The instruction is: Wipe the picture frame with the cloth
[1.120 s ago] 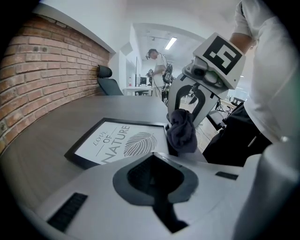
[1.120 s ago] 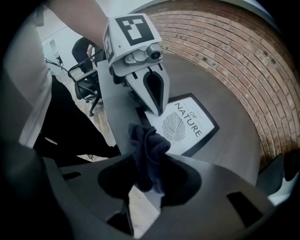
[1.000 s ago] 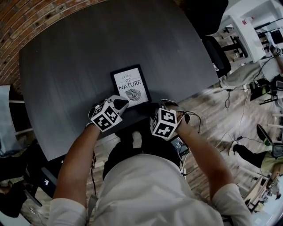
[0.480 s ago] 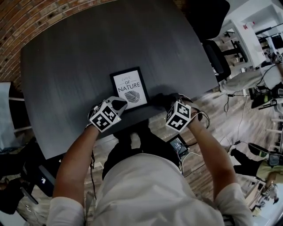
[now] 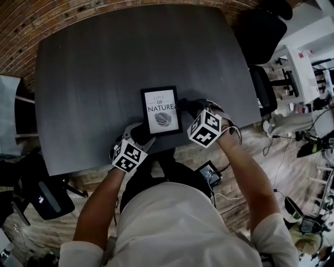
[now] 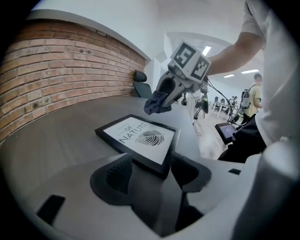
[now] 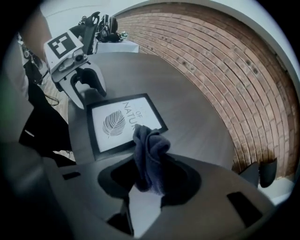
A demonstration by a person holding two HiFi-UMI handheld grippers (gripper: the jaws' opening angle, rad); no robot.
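While the picture frame (image 5: 162, 111) lies flat on the dark table (image 5: 104, 62), near the edge closest to the person, we record it face up, its black border surrounding a white print with a leaf and the word NATURE. We find the left gripper (image 6: 149, 171) at the frame's near left corner, pointing down at a slant towards it. Its jaws have just been opening and now stand wide apart. The corner of the frame sits in the gap between them, but we see neither pad pressing on it, so we rate the frame as not gripped. We find the right gripper (image 7: 149, 176) at the frame's far right corner, pointing steeply down. Its jaws are closed on a dark cloth (image 7: 149, 154), which is bunched into folds and sticks out beyond the jaw tips. From the head view the cloth sits just beside the frame's right edge, close to the top corner. From the left gripper view it appears raised above the table beyond the frame. We cannot tell whether the cloth touches the frame. A brick wall (image 5: 62, 15) runs along the far side of the table.
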